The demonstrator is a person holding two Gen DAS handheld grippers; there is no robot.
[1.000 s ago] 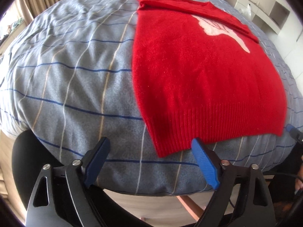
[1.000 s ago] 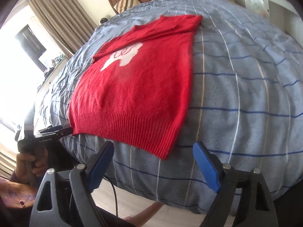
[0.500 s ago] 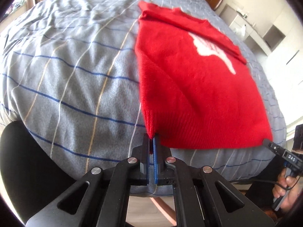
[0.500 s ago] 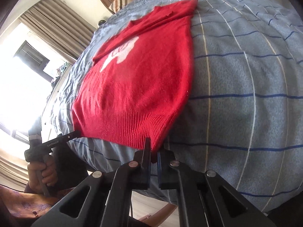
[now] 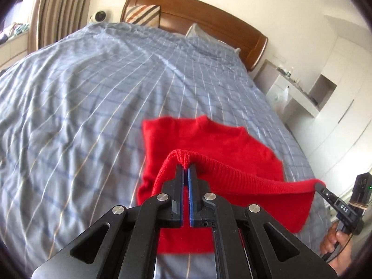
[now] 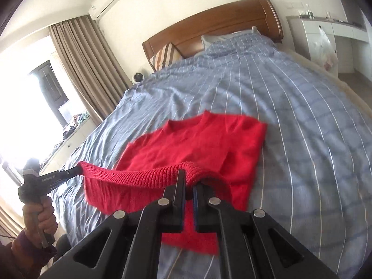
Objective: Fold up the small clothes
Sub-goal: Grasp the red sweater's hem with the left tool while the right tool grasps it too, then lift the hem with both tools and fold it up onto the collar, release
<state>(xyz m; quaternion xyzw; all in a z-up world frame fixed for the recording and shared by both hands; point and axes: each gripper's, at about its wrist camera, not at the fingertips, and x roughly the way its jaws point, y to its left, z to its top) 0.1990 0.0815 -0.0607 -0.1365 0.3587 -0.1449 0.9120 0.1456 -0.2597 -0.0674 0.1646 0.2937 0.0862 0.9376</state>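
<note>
The red sweater was shown on the blue striped bedcover, its collar end lying flat toward the wooden headboard while its ribbed hem was lifted clear of the bed and drawn taut between the two tools. The left gripper was seen with its jaws closed on one hem corner, and the right gripper with its jaws closed on the opposite corner; in each view the other tool was visible at the far end of the raised hem, held in the person's hand. The garment was judged to be soft, light and limp: the knit sagged in a shallow curve between the grips and draped freely below them, so no stiffness could be relied upon. The thick ribbed band was judged the soundest place to be held, since it bunched between the jaws and was unlikely to slip, whereas the smoother body knit would stretch. Both tools were posed low over the foot of the bed, pointed forward along the mattress toward the headboard, at roughly equal height and well apart. A fold of hem toward collar was judged to be under way, with the hem not yet laid down.
</note>
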